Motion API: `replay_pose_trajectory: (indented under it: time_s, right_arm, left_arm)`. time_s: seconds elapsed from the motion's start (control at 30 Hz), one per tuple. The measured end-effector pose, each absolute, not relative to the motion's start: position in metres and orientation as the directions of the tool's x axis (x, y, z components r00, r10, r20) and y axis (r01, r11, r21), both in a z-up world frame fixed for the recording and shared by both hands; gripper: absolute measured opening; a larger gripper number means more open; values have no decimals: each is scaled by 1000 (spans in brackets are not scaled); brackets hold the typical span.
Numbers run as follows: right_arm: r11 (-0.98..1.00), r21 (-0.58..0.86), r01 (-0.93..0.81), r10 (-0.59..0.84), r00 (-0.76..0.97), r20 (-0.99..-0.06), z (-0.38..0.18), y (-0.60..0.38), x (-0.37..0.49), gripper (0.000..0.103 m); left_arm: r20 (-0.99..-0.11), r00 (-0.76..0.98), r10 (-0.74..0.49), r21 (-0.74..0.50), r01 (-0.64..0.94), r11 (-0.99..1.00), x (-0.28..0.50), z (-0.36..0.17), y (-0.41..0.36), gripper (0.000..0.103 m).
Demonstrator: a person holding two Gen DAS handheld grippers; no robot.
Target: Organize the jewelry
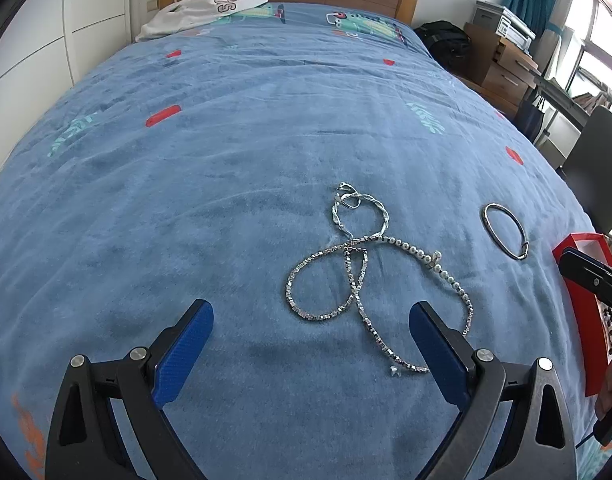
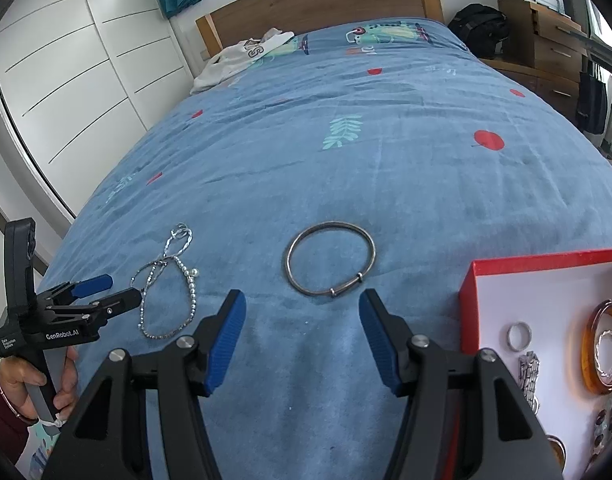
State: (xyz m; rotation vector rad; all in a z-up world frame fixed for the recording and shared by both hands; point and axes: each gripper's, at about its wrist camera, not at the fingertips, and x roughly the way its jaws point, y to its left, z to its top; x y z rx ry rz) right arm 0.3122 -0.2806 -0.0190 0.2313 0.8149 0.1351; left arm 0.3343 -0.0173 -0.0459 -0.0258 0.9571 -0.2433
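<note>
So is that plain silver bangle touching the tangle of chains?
Apart. The right wrist view shows the silver bangle lying alone, with bare blue bedspread between it and the tangled chains.

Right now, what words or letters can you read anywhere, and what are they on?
"GenRobot.AI": white print on the black body of the left tongs.
Small white print beside it on the same body: too small to read surely.
A big "S", with other letters hidden by folds: on the white garment by the headboard.
Bedspread print: unreadable.
</note>
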Motion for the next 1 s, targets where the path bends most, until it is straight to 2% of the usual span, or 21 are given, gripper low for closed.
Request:
replay_pose_trajectory:
  time_s: [1.0]
  right_arm:
    - [965, 259, -26, 207, 680, -703, -23, -281, 317, 58]
  left_arm:
    - [-800, 559, -219, -145, 173, 974, 337, -42, -10, 95]
